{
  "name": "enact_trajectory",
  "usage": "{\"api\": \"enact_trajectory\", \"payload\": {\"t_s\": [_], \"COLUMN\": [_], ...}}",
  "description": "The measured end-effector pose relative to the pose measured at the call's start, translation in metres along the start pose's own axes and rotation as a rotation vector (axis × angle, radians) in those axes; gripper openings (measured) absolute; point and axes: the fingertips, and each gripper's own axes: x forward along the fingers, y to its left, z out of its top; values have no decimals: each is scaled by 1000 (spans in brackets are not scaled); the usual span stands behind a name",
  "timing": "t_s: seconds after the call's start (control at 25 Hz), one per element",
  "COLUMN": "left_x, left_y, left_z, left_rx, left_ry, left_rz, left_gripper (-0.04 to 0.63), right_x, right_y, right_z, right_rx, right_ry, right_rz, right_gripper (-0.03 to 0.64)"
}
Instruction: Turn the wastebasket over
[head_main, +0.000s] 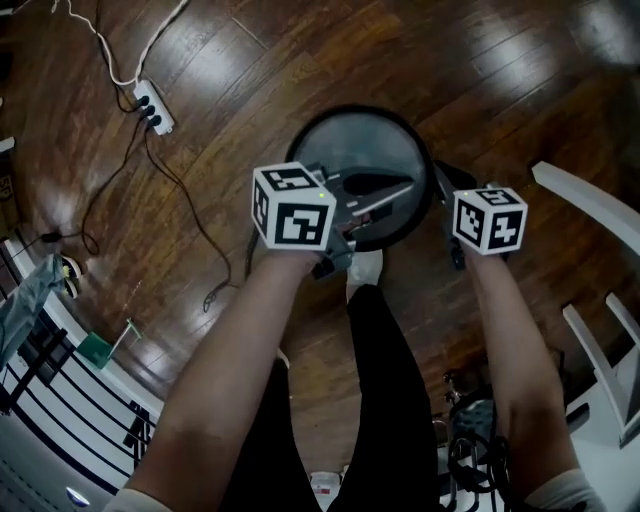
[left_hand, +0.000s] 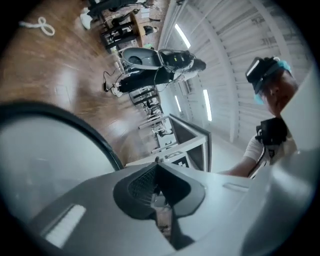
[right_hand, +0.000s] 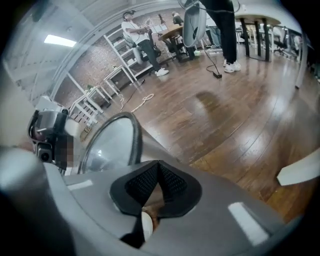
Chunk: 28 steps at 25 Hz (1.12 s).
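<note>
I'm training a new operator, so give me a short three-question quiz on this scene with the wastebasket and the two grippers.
1. True or false: the wastebasket stands on a wooden floor.
2. The jaws of the left gripper and the right gripper are: A both together, B both wide apart, C clamped on the wastebasket's rim?
3. What lies on the floor at the head view's upper left?
Key: 1 true; 2 A; 3 a white power strip.

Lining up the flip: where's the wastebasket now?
Head view: the wastebasket stands on the wood floor ahead of the person's shoe, under the left hand-held gripper, with the right hand-held gripper at its right edge.
</note>
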Motion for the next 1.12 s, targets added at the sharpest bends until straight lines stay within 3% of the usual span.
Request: {"api": "enact_trajectory", "payload": {"t_s": [0.12, 0.36, 0.76, 0.92, 1.12], "left_x": [-40, -101, -249, -320, -369], "left_y": [-43, -174, -384, -454, -544], "left_z": [-4, 1, -111, -162, -184], "left_rx": [71, 256, 450, 477, 472], "left_ry": [60, 27, -40, -11, -113], "left_rz": [58, 37, -79, -43, -105], "left_gripper": [0, 0, 0, 0, 0], "right_x": [-46, -171, -345, -424, -505], "right_y": [36, 126, 304, 383, 441], "right_z": [-1, -14, -119, -181, -210], "right_rx": [-63, -210, -246, -187, -203], "right_ry": [-2, -82, -240, -309, -383], "right_rz": [11, 21, -47, -38, -23], "right_gripper": [3, 15, 29, 52, 78]}}
